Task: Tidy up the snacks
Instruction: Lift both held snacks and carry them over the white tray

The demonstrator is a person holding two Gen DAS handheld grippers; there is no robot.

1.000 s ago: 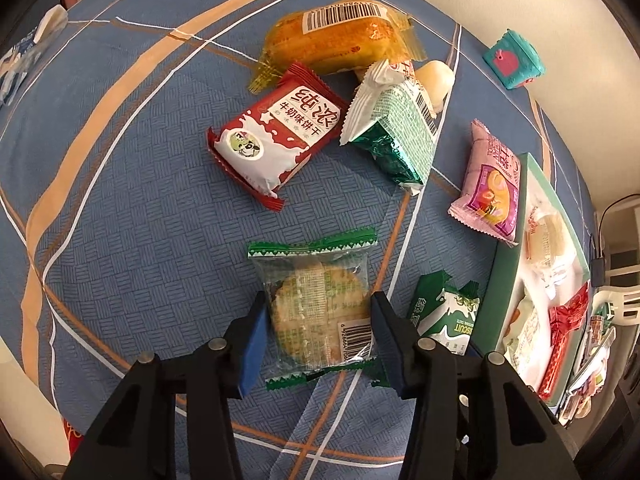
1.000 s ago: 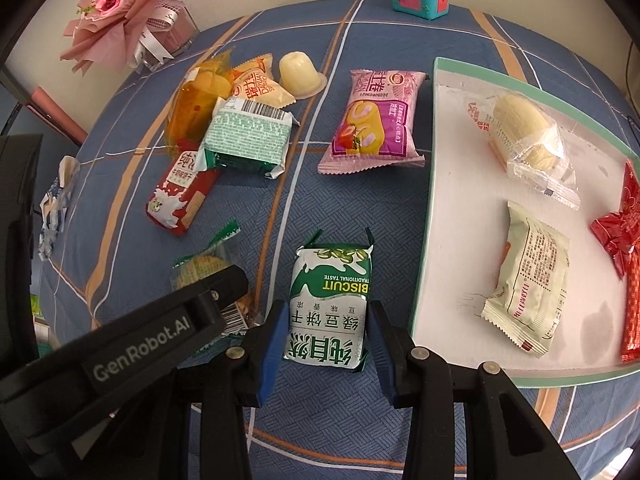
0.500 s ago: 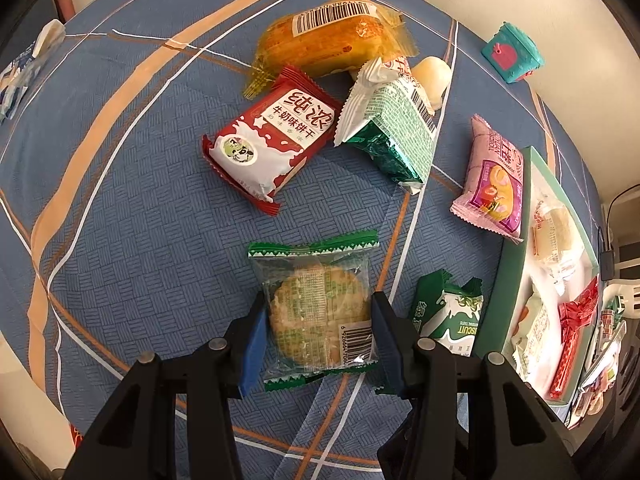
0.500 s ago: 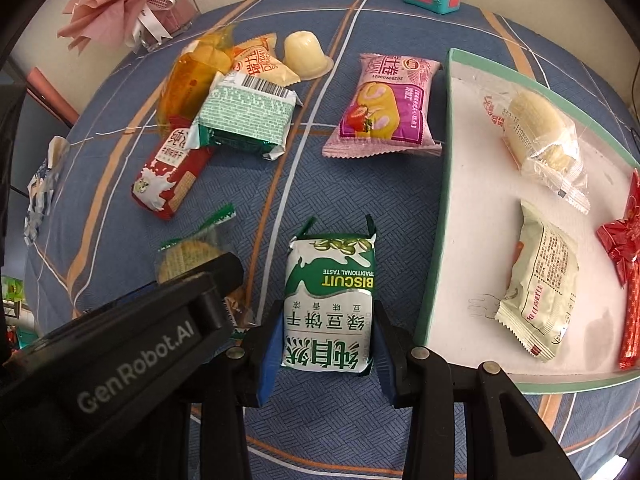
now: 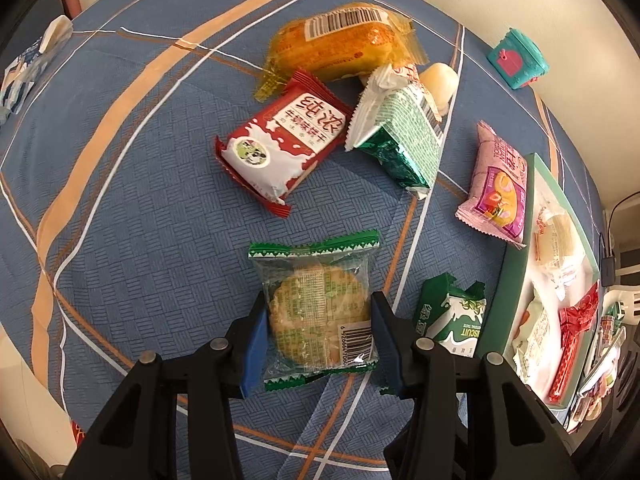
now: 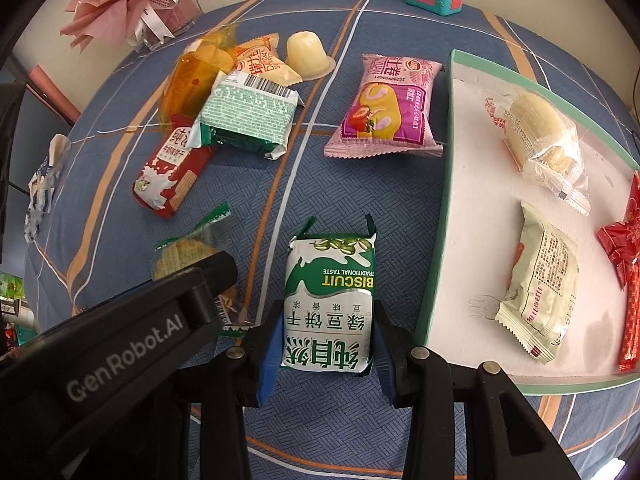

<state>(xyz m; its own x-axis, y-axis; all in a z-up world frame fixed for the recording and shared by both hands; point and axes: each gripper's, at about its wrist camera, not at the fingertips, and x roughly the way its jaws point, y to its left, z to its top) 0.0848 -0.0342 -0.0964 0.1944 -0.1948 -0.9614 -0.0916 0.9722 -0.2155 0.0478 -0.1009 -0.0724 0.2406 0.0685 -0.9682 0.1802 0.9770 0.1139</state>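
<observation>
The left gripper [image 5: 318, 338] has its jaws clamped on a clear-wrapped round cracker [image 5: 318, 312], and the right gripper [image 6: 326, 344] is clamped on a green biscuit pack [image 6: 330, 302]. Both packs seem to be lifted off the blue cloth of the table [image 5: 140, 200], near its front edge and just beside the tray [image 6: 446, 200].

The cracker is the fragile one: the pads press on its edges, and a harder squeeze would likely crack it. Its slick wrapper (loose and crinkly at the ends) could also let it slide out during the carry.

The two grippers sit very close together, the left one's body just beside the right one's fingers, so moving both toward the tray at once risks a bump that knocks a pack loose.

The tray's raised green rim is the other hazard; a low carry would catch a pack on it.
</observation>
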